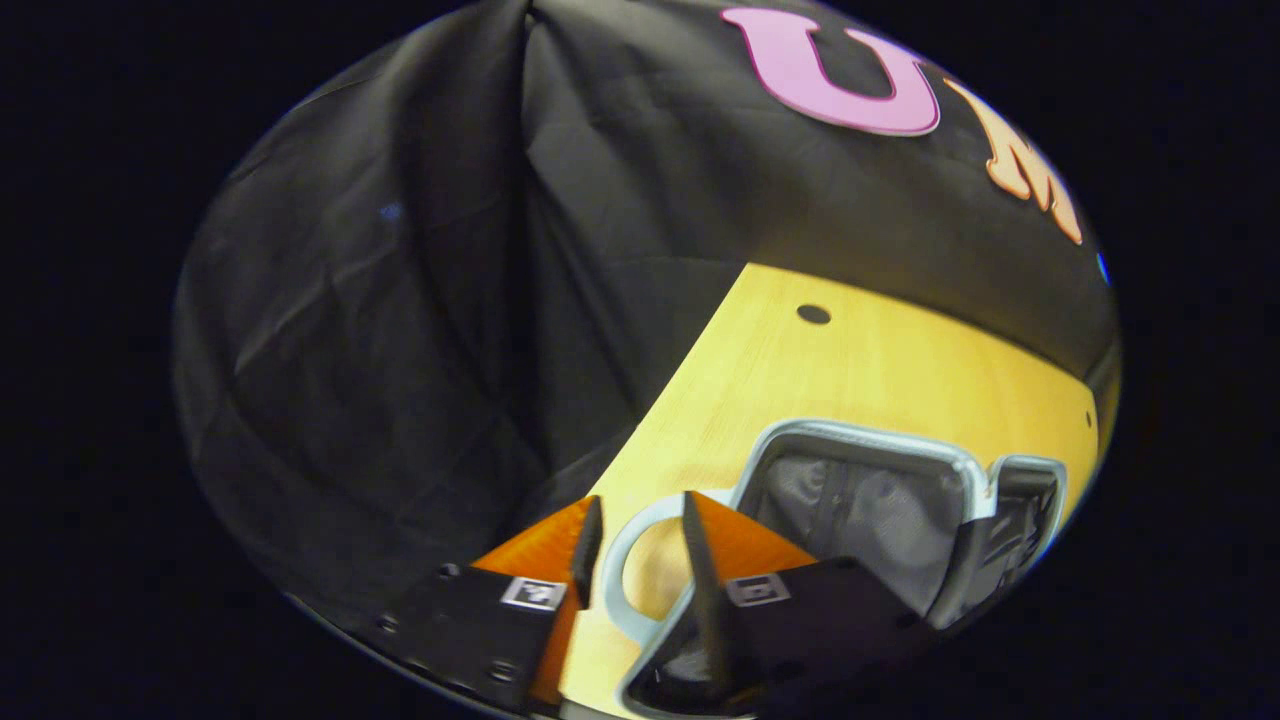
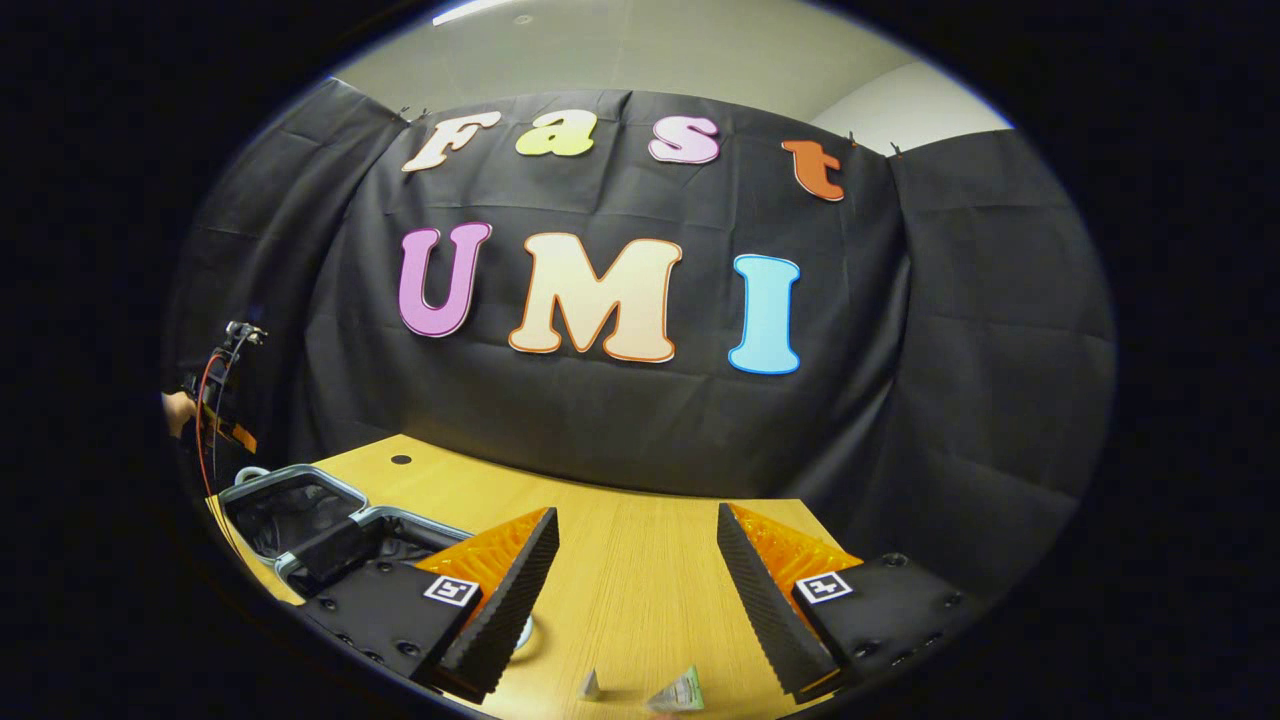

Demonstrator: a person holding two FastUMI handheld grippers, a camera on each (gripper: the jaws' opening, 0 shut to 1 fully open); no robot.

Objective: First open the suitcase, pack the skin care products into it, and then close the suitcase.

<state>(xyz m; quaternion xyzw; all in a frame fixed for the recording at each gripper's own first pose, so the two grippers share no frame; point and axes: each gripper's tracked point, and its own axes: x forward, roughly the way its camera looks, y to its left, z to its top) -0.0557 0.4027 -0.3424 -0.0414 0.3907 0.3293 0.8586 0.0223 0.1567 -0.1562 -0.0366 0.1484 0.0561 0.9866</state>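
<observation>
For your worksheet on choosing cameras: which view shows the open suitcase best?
The left gripper view: the suitcase lies close, its grey lining and pale rim plain. The right gripper view shows it small at the left edge, partly behind a claw.

Matt wood-grain table (image 2: 640,580); suitcase (image 1: 860,500) with glossy pale rim, grey cloth lining.

Light wooden table (image 2: 640,570), pale grain, with a small dark round hole (image 1: 813,314) in the top near the far edge, ahead of the left gripper (image 1: 640,550). An open suitcase (image 1: 860,500) with a pale rim and grey lining lies flat on the table, ahead and to the right of the left gripper, its looped handle (image 1: 625,560) resting on the wood between that gripper's fingers. Two small crumpled packets (image 2: 675,692) lie on the wood just ahead of the right gripper (image 2: 637,570), between its spread fingers, well apart from the suitcase.
</observation>
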